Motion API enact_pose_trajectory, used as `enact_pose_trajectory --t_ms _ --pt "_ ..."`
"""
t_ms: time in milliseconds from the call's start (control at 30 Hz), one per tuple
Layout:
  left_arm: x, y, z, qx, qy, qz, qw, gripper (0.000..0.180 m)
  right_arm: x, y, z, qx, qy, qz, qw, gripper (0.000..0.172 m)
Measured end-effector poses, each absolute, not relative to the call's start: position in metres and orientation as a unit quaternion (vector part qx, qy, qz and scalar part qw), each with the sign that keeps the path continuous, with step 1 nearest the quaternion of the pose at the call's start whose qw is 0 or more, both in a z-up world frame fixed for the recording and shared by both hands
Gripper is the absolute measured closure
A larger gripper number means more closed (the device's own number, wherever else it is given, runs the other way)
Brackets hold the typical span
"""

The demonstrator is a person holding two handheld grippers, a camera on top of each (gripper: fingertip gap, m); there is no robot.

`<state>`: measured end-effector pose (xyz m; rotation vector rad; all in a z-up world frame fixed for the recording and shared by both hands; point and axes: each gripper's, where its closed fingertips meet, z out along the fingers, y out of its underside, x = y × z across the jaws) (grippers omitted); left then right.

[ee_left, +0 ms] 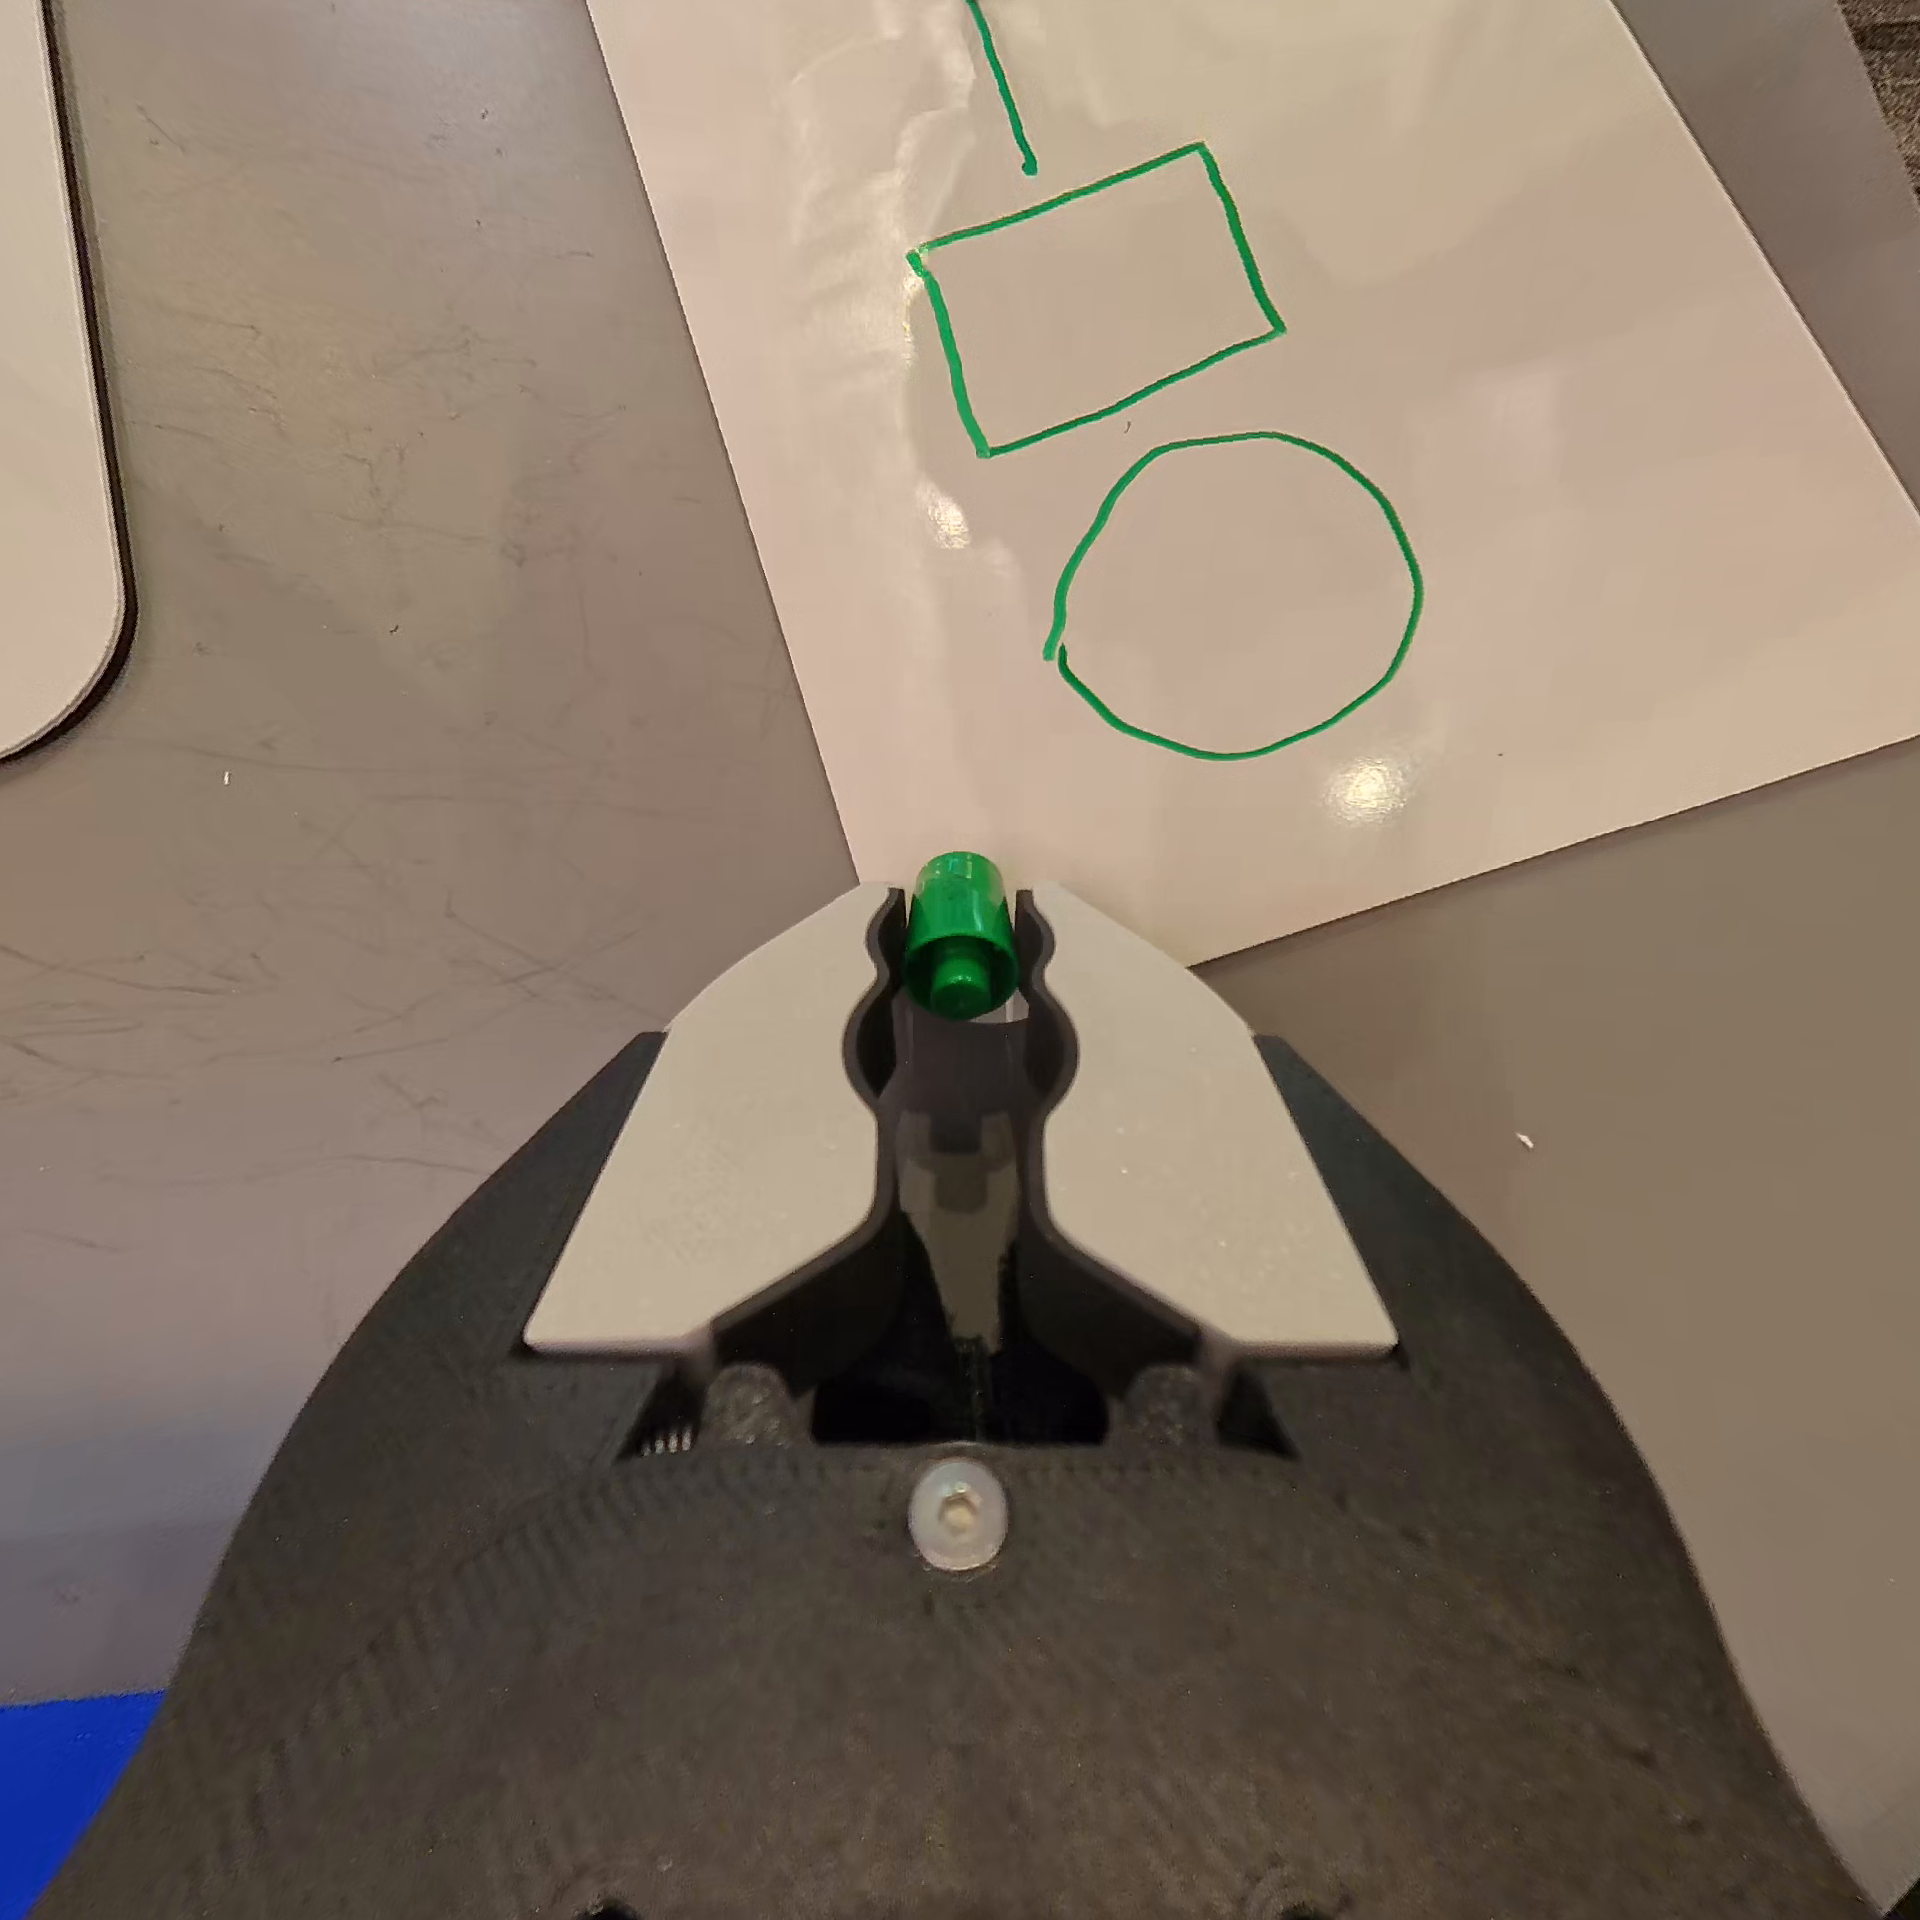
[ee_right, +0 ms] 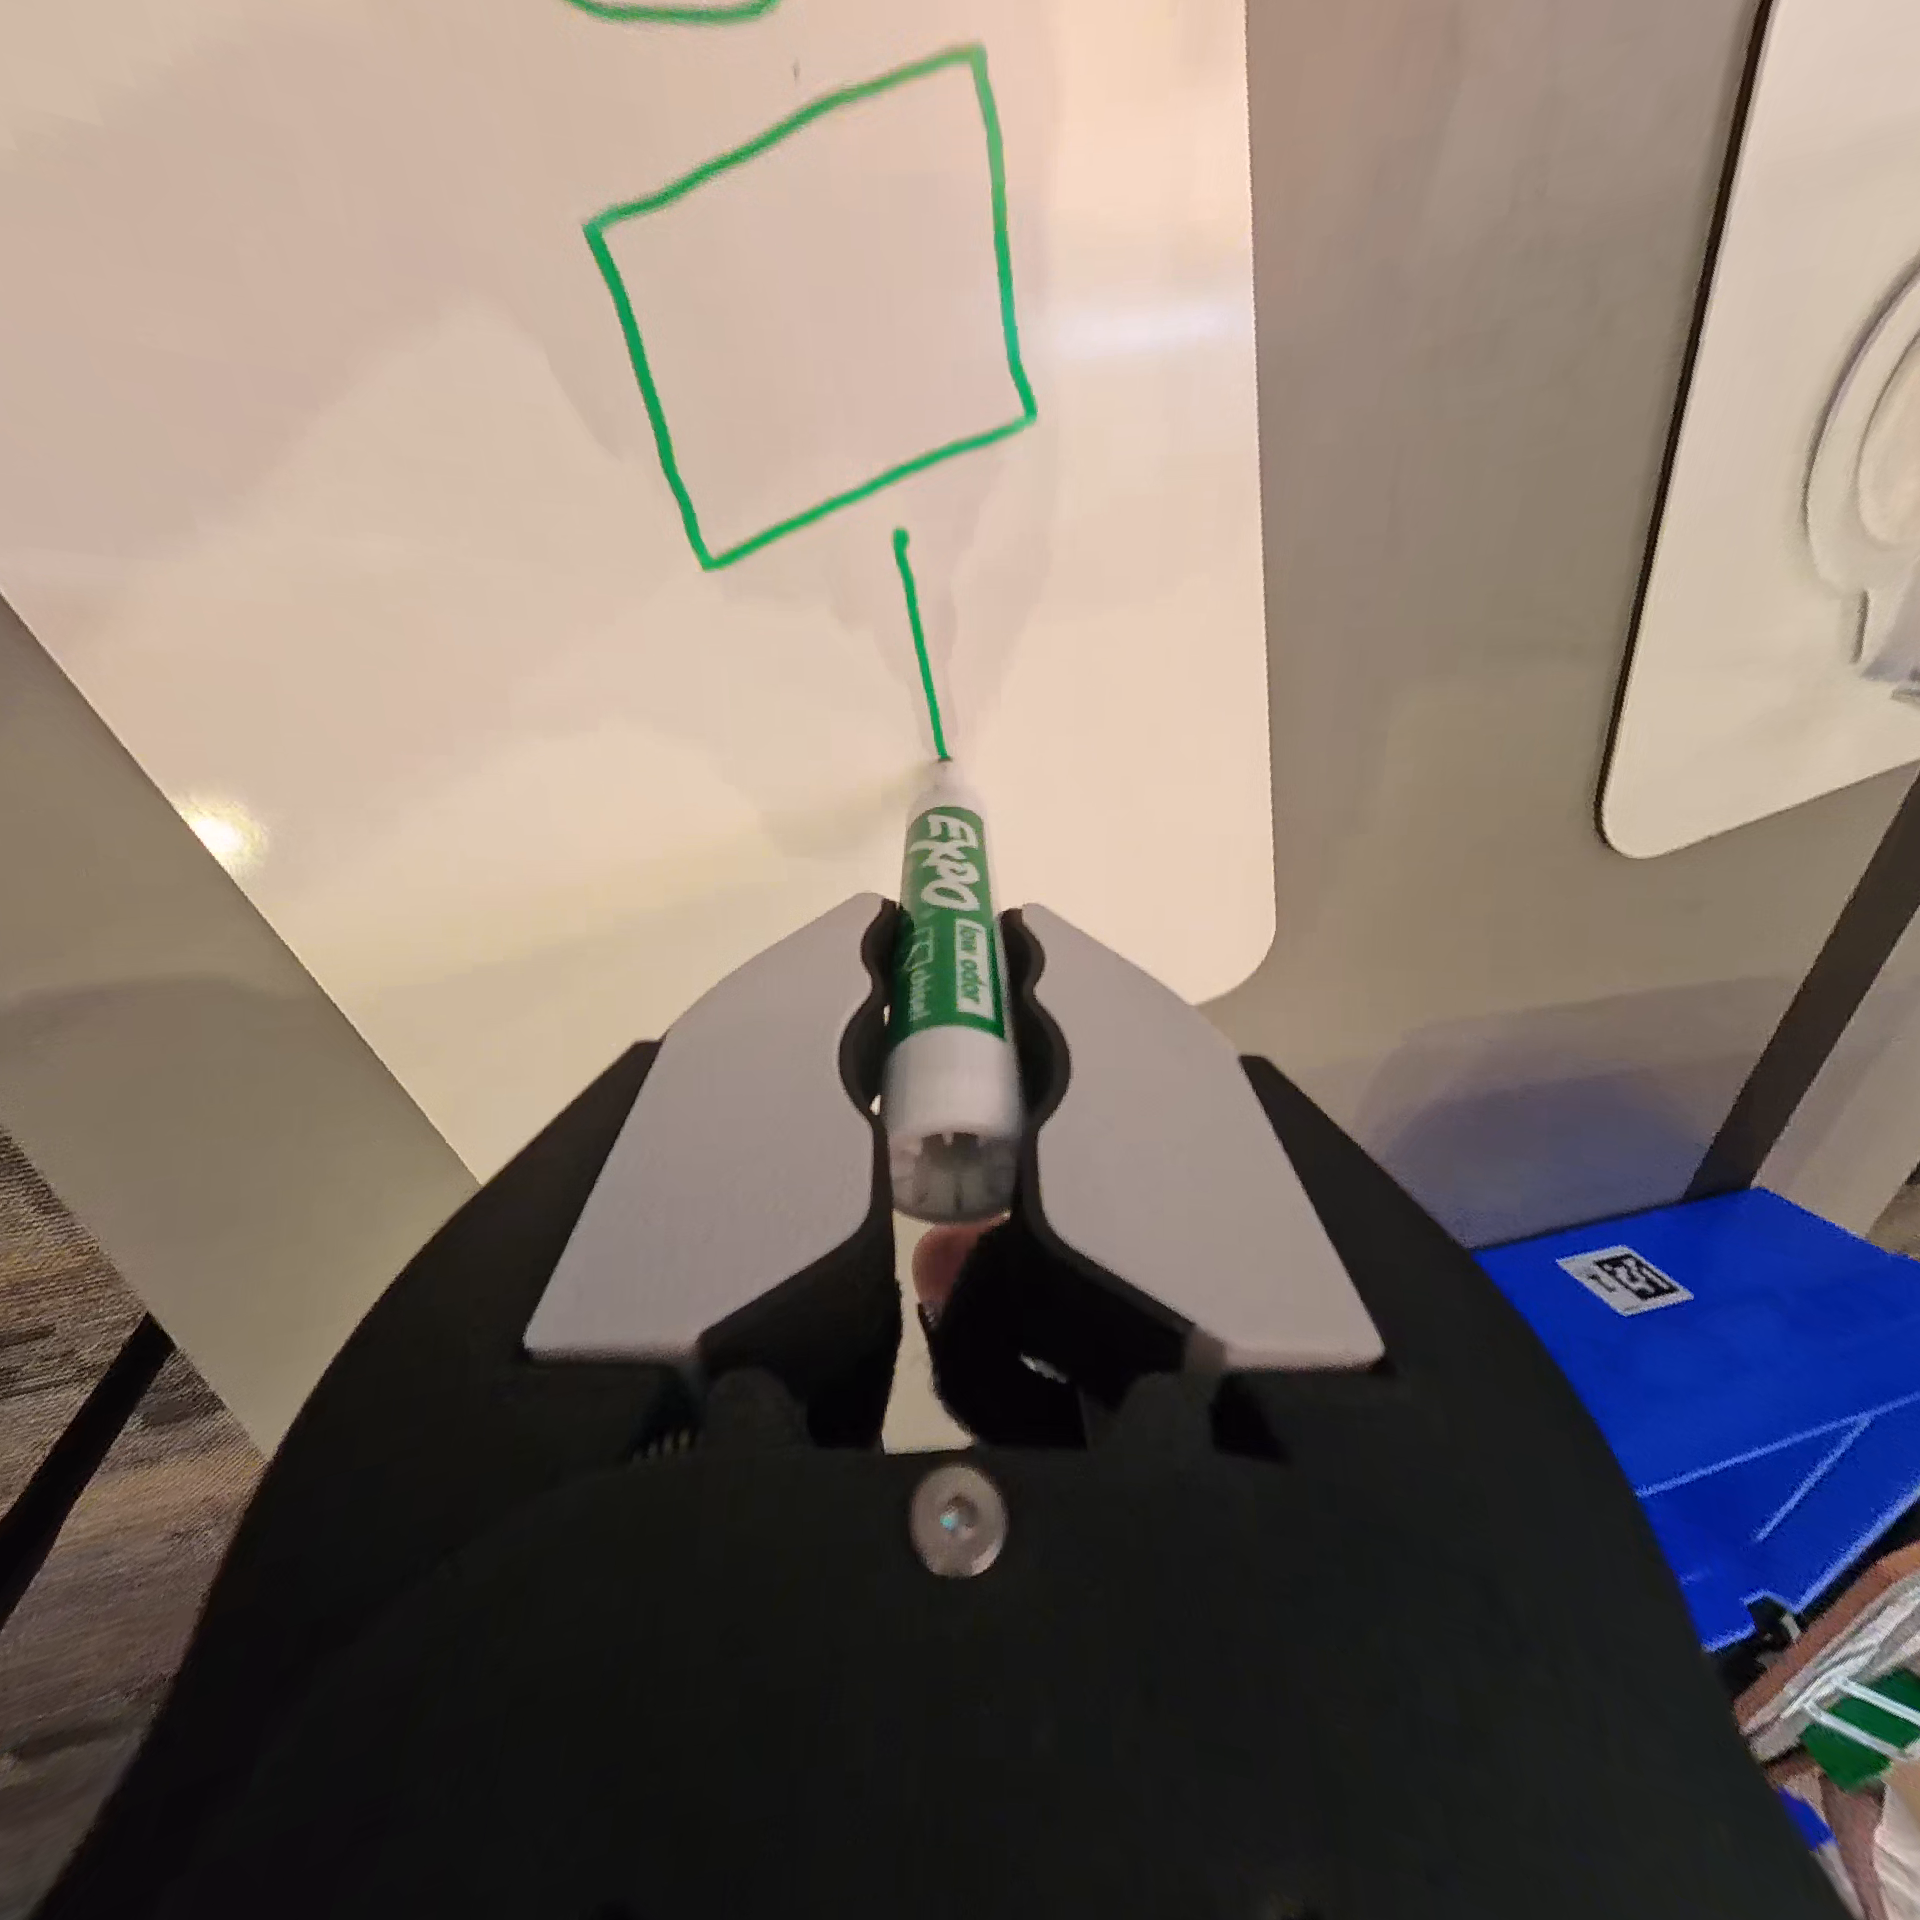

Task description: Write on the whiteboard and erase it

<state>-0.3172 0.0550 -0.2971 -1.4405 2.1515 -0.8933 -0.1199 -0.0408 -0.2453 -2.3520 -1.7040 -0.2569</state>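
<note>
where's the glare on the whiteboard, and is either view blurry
Left wrist view: sharp, with bright glare spots on the whiteboard below the circle and left of it. Right wrist view: one glare spot at the board's left edge, soft streaks beside the square; marker and right-hand background slightly motion-blurred.

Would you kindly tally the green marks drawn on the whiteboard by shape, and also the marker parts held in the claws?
Rectangles: 1
Circles: 1
Straight lines: 1
Green markers: 1, clamped in the right claw
Green marker caps: 1, clamped in the left claw
Total: 5
</note>
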Motion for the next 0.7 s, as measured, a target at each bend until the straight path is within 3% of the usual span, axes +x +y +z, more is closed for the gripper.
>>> enact_pose_trajectory --t_ms 700 --pt "-0.317 0.055 -0.297 -0.515 0.770 -0.321 0.199 0.160 -0.123 -0.030 -0.233 -0.802 -0.576 -0.090 0.128 0.151"
